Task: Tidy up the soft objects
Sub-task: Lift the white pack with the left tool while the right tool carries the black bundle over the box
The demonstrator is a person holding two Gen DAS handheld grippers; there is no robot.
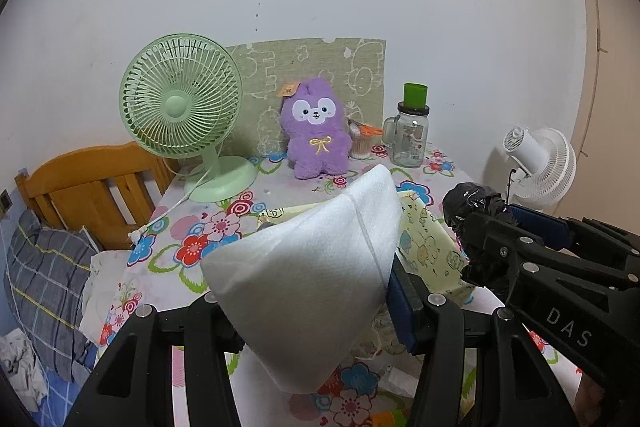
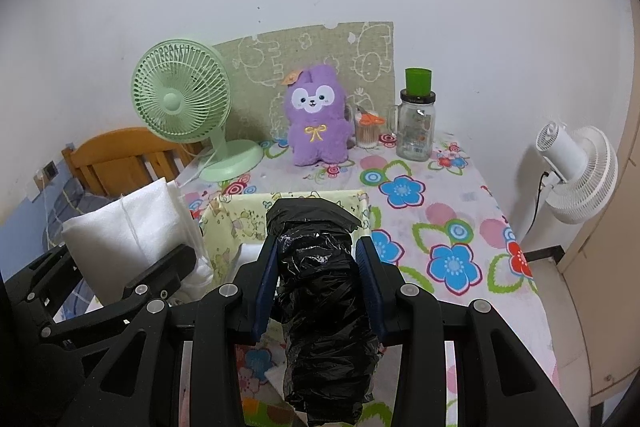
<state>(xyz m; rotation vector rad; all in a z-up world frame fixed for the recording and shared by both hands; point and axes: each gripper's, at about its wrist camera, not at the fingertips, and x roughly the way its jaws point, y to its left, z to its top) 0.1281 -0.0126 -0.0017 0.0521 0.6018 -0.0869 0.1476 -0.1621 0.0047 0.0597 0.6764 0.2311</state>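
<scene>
Both grippers are up over the flowered counter point(image 2: 460, 211) and both are loaded. The left gripper point(image 1: 304, 291) has its jaws clamped on a folded white foam sheet point(image 1: 308, 267), a soft padded wedge that stands up between the blue pads and fills the middle of the left wrist view. From the right wrist camera that same white sheet point(image 2: 128, 231) sits off to the left, just beside the rim of the yellow fabric bin point(image 2: 224, 215). The right gripper point(image 2: 318, 287) has its jaws drawn in narrow around a crumpled black plastic bag point(image 2: 320, 291), a shiny bundle that pokes out past the pads in front and hangs down below them; it is held above the near part of the bin. In the left wrist view the black bag point(image 1: 472, 203) shows at the right, bunched at the tip of the other gripper, with the bin's printed yellow wall point(image 1: 428, 239) just below it. Further back on the counter, near the wall, a purple plush toy point(image 2: 318, 119) sits upright, with a green desk fan point(image 2: 182, 99) to its left and a glass jar point(image 2: 416, 131) with a green cup on its lid to its right. A white fan point(image 2: 580, 171) stands off the counter's right edge.
</scene>
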